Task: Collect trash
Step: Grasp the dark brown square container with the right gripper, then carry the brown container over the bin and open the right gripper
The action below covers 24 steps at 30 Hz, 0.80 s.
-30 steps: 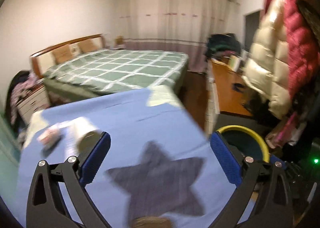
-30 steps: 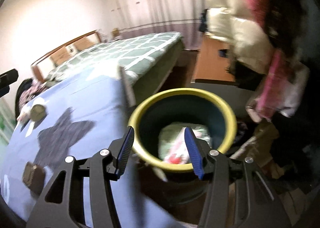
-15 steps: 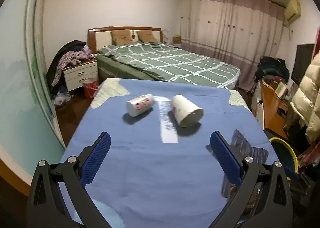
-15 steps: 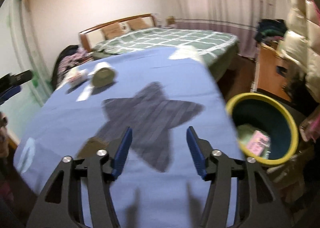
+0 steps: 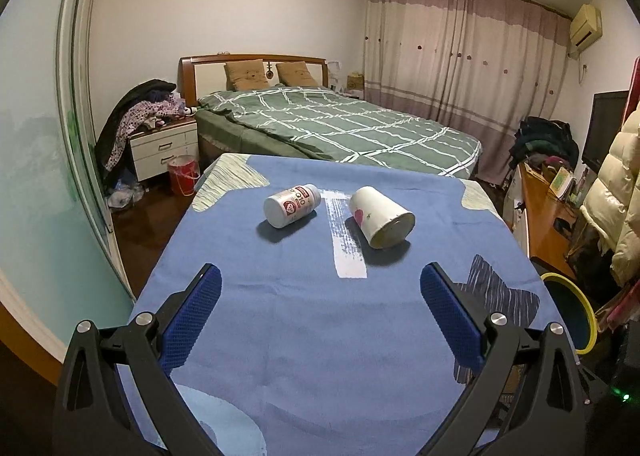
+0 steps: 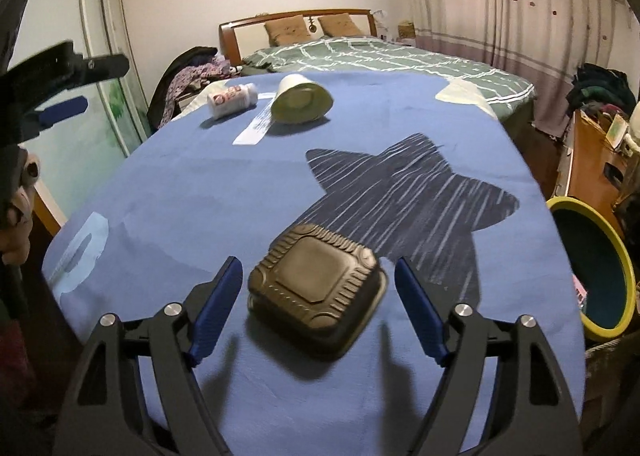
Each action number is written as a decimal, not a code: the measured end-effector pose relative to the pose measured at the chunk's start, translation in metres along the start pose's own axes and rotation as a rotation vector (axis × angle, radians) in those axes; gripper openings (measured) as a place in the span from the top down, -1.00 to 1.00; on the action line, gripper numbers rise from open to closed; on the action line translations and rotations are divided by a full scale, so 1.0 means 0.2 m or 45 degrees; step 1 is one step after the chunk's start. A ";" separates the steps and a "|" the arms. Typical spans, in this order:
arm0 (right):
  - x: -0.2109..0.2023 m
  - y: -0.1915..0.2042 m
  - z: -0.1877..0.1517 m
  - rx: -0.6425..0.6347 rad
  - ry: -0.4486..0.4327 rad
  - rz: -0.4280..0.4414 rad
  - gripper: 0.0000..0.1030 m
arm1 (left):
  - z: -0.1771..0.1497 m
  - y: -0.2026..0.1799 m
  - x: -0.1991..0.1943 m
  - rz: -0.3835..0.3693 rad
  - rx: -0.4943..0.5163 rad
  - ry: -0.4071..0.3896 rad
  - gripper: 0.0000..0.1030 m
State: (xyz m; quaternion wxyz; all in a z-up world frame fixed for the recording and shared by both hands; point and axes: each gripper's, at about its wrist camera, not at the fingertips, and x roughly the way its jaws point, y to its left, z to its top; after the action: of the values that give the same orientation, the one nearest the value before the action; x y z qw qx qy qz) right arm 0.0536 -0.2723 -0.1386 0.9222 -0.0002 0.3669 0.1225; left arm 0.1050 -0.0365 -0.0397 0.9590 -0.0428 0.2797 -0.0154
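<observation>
Both grippers gape: the right gripper (image 6: 318, 298), jaws just widening, straddles a black clamshell box (image 6: 318, 290) untouched; the left gripper (image 5: 320, 310) holds nothing.

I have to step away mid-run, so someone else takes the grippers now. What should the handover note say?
Left gripper: open, empty, over the blue table, facing the white bottle and paper cup, both lying on their sides.
Right gripper: jaws have just been opening; they flank the black clamshell box without touching it.
Yellow-rimmed bin: beside the table's right edge, some trash already inside.
Left to do: box, cup and bottle into the bin.
</observation>
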 end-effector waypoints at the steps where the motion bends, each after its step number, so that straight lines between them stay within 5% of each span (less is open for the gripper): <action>1: 0.01 0.00 0.00 -0.003 0.007 -0.004 -0.44 | 0.00 0.00 0.00 -0.002 0.000 0.003 -0.90; 17: 0.03 -0.04 0.00 0.037 0.019 -0.008 -0.35 | -0.01 -0.04 0.06 -0.002 0.008 0.039 -0.90; 24: -0.04 -0.26 0.06 0.149 -0.047 -0.106 -0.35 | -0.02 -0.07 0.09 -0.004 0.020 0.054 -0.90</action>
State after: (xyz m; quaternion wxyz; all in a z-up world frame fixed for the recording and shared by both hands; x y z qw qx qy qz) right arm 0.0672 -0.3237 -0.1288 0.9314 0.0407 0.3562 0.0625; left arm 0.1187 -0.0512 -0.0511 0.9532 -0.0355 0.2997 -0.0199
